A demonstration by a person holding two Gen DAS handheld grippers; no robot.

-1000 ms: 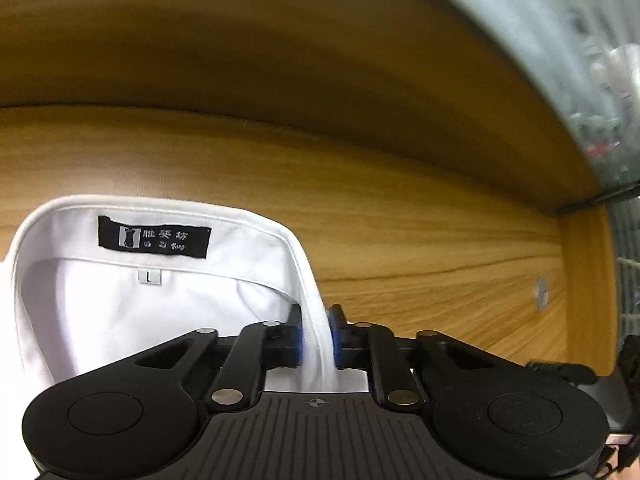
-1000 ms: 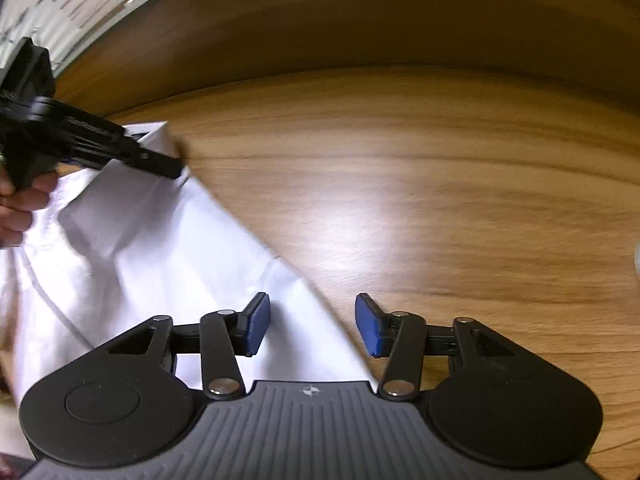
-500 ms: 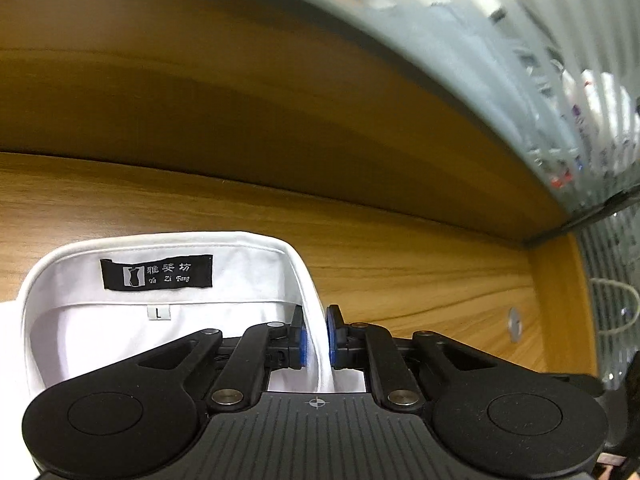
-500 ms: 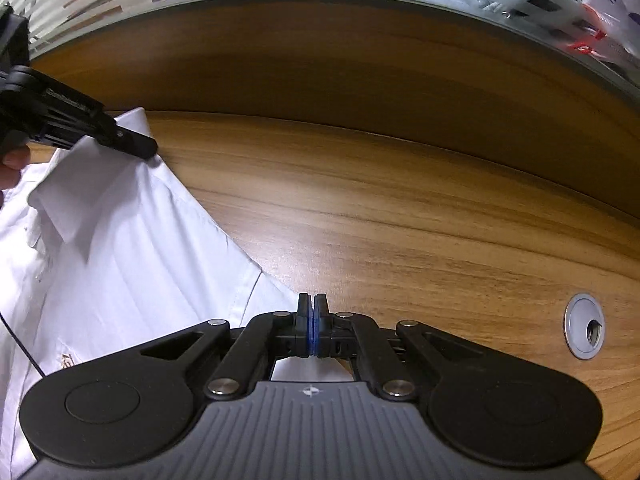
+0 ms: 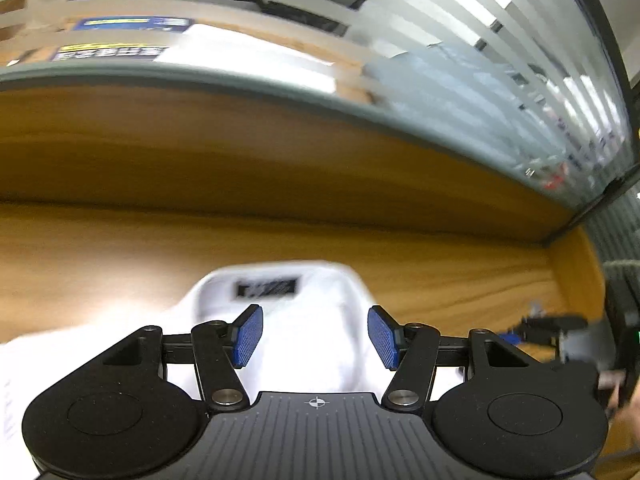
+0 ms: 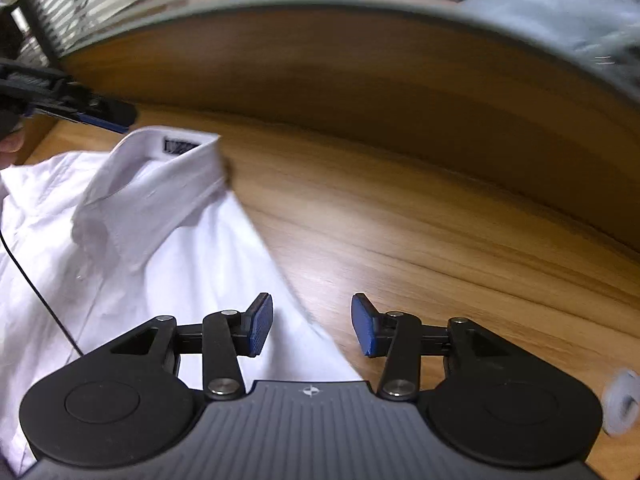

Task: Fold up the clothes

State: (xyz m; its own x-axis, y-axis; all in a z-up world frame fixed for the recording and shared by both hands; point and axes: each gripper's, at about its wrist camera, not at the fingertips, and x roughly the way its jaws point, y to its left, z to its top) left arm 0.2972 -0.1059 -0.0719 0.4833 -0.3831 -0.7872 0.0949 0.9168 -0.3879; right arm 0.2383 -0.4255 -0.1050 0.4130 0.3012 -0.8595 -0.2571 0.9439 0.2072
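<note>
Shirt-laying looks finished: white collared cotton shirt point(image 6: 132, 240) lies flat on the wooden desk point(image 6: 420, 240); left gripper point(image 5: 315, 336) and right gripper point(image 6: 312, 325) hang spread, empty. Folding next likely calls for gripping a side edge.

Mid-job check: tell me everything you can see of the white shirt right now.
The white shirt is a woven-looking dress shirt lying spread on the wooden table, wrinkled and not yet folded. Its collar stands up at the far end, with a black label inside, blurred beyond reading. The shirt's right edge runs diagonally under the right claw, which is open. The left claw is open above the collar. Neither grips it. A thin black cable crosses the cloth.
</note>
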